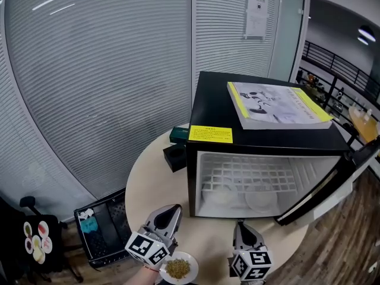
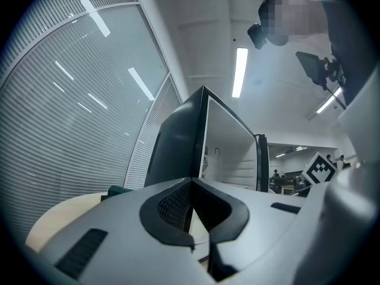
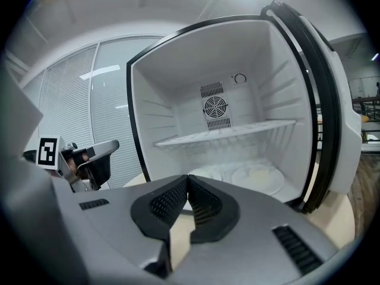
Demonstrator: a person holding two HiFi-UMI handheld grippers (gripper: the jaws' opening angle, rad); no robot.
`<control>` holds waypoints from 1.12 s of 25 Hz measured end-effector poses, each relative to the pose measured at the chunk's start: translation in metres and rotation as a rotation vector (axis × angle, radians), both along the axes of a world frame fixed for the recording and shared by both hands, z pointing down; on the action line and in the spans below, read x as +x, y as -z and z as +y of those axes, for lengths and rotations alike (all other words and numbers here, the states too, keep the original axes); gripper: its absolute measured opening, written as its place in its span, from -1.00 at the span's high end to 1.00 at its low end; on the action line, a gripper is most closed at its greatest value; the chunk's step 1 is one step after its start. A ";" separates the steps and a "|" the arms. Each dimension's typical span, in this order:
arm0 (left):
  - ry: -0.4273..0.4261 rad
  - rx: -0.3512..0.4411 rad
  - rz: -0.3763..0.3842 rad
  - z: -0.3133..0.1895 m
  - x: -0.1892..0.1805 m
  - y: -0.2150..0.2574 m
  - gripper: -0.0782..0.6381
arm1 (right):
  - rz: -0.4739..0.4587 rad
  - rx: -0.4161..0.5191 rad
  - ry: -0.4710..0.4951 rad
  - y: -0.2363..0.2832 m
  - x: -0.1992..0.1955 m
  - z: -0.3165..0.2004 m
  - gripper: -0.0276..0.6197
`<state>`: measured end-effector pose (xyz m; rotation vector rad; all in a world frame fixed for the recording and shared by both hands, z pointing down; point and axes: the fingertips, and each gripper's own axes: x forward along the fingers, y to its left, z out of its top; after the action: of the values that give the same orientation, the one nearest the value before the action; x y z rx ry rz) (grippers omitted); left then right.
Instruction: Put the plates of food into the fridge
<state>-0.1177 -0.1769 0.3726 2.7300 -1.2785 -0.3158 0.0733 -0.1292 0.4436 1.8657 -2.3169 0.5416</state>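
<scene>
Round table; open fridge, two plates inside; food plate beside closed left gripper; right gripper closed too

Glossy black fridge, wooden floor

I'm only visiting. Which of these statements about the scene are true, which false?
1. The fridge has its door open. True.
2. A book lies on top of the fridge. True.
3. The fridge is empty inside. False: two plates lie on its floor.
4. The right tongs grip a plate. False: they are shut on nothing.
5. The plate of food is already inside the fridge. False: it is outside, by the left tongs.
</scene>
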 end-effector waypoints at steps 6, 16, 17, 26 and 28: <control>0.008 0.016 -0.020 0.002 0.001 0.010 0.76 | -0.011 0.001 0.019 0.000 -0.001 0.010 0.89; 0.052 0.056 -0.024 0.020 -0.015 0.021 0.76 | -0.054 -0.051 0.075 -0.018 -0.016 0.028 0.89; 0.054 0.059 -0.027 0.021 -0.016 0.021 0.76 | -0.067 -0.058 0.077 -0.021 -0.017 0.029 0.89; 0.031 0.050 -0.029 0.034 -0.041 0.014 0.76 | -0.317 -0.177 0.042 -0.060 -0.054 0.078 0.89; 0.011 0.054 -0.035 0.041 -0.049 0.012 0.76 | -0.381 -0.206 0.040 -0.070 -0.069 0.095 0.89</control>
<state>-0.1670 -0.1360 0.3602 2.7856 -1.3136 -0.3089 0.0041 -0.0338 0.5136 1.7391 -2.3943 1.1716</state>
